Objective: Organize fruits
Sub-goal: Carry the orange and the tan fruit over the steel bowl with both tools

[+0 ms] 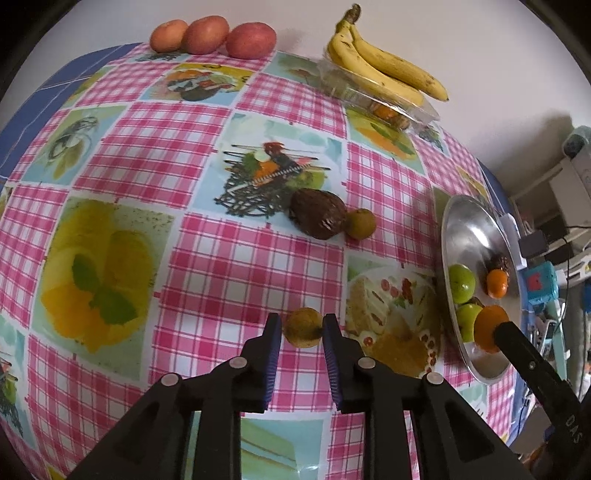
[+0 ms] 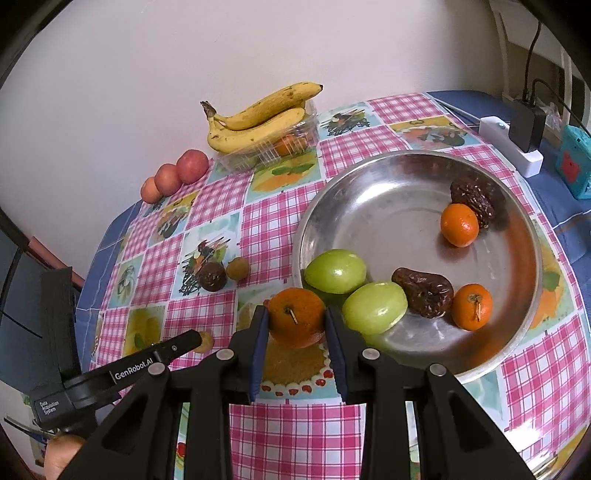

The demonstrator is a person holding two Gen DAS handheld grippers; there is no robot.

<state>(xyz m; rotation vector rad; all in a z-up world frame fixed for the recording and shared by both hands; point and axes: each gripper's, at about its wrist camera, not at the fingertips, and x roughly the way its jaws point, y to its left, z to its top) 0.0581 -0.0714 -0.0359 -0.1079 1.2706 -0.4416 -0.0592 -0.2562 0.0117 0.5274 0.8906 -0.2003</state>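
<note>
Three oranges (image 2: 296, 317), two green fruits (image 2: 335, 270), two bananas (image 2: 258, 122), three apples (image 2: 192, 166).

1. "genrobot.ai" in white letters along the black finger arm of the left gripper (image 2: 201, 341).
2. "data acquisition system" in small white print on that gripper's black body.
3. "das" on the right gripper (image 1: 496, 334), along its arm.

left wrist view: rides on the left gripper (image 1: 299, 328), looking forward and down along its fingers, close over the checked tablecloth (image 1: 207, 266), facing the white wall.
right wrist view: rides on the right gripper (image 2: 295, 321), low and close beside the steel bowl (image 2: 376, 206), facing the same wall.
shared: bananas (image 1: 384, 62) (image 2: 258, 118), three apples (image 1: 212, 35) (image 2: 173, 175), bowl (image 1: 465, 236).
cross-sight: each view catches the other gripper (image 1: 495, 332) (image 2: 197, 341) at its edge.
</note>
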